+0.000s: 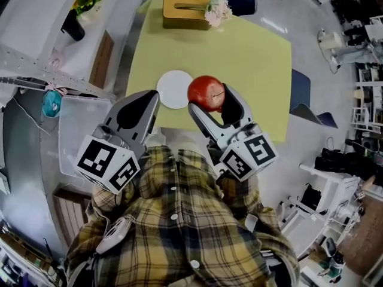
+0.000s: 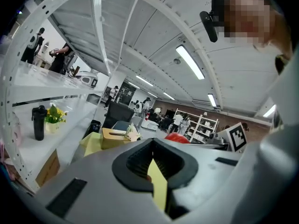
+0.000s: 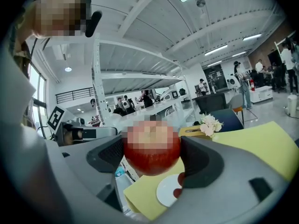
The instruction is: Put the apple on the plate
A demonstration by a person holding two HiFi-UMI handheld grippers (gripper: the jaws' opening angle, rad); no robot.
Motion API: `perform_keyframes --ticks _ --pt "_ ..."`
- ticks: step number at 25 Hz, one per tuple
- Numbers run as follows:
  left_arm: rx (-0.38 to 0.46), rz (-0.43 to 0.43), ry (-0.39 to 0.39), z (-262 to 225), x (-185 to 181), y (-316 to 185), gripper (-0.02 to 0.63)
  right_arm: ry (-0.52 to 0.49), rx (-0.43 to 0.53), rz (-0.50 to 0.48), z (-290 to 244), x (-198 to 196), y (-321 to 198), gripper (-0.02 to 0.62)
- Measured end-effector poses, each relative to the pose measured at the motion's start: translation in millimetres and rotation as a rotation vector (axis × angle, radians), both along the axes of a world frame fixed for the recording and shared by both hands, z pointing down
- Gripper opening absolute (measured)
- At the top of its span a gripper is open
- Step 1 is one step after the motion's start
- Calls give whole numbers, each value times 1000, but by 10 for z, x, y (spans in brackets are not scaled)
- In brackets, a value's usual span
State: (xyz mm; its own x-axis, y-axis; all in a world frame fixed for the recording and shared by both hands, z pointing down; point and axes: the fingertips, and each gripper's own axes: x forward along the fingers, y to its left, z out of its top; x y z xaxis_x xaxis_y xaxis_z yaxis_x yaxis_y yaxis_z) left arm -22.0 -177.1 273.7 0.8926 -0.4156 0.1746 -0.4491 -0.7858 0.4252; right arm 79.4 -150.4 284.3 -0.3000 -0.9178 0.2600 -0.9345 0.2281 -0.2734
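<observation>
plate [image 1: 174, 89] top bare | tissue box [image 1: 185, 12], flowers [image 1: 217, 9] far edge

Yellow table [image 1: 251, 58] bears a white plate [image 1: 173, 89] and, seemingly, a wooden box [image 1: 184, 12].

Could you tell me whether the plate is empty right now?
Empty: the white plate lies bare; the right gripper holds the apple beside it.
</observation>
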Motion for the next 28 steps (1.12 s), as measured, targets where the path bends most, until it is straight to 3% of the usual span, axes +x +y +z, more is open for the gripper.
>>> perform_keyframes --ticks 8,28 --pt "-39 15 6 107 43 -191 8 10 -40 8 82 21 -167 371" --pt "-12 -130 20 -17 275 -495 8 54 -52 -203 75 133 -544 371"
